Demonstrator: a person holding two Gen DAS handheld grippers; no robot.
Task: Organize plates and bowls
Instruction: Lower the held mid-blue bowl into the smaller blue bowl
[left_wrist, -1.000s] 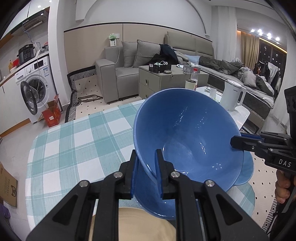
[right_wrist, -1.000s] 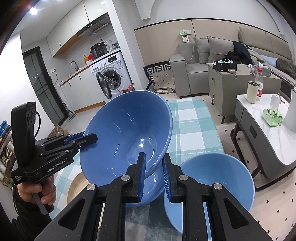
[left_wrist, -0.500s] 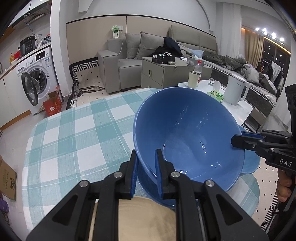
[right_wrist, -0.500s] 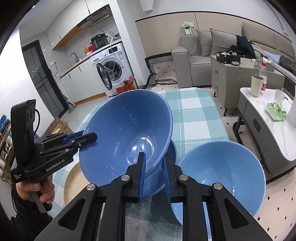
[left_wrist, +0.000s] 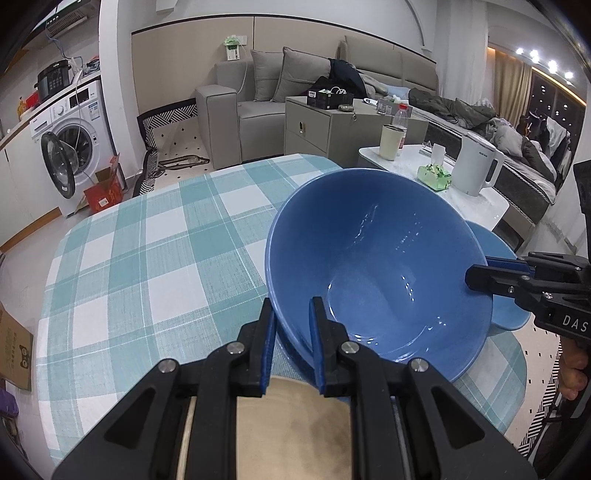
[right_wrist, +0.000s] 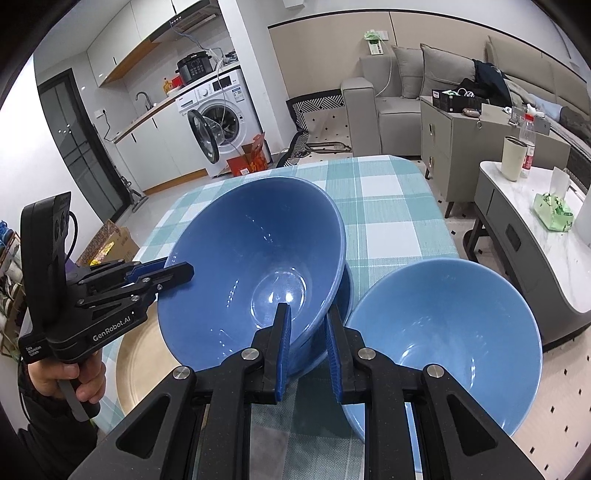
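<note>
A dark blue bowl (left_wrist: 376, 266) (right_wrist: 251, 266) hangs tilted just above the checked table (left_wrist: 147, 258), held by both grippers at opposite sides of its rim. My left gripper (left_wrist: 291, 314) (right_wrist: 177, 271) is shut on the near rim in its own view. My right gripper (right_wrist: 306, 317) (left_wrist: 480, 273) is shut on the other rim. Under the held bowl sits a second dark blue bowl (right_wrist: 341, 295) (left_wrist: 295, 354). A lighter blue bowl (right_wrist: 443, 332) (left_wrist: 513, 317) stands to its right. A beige plate (left_wrist: 295, 424) (right_wrist: 140, 369) lies at the near left.
A white side table (right_wrist: 546, 236) to the right carries a kettle (left_wrist: 476, 166), a cream cup (right_wrist: 513, 158) and a green packet (right_wrist: 554, 210). Beyond the table are a grey cabinet (left_wrist: 321, 129), a sofa (left_wrist: 258, 92) and a washing machine (left_wrist: 74, 140). A hand (right_wrist: 70, 384) grips the left handle.
Both grippers have come down together with the dark blue bowl, which now sits closer over the second dark bowl on the table. Both grips stay shut.
</note>
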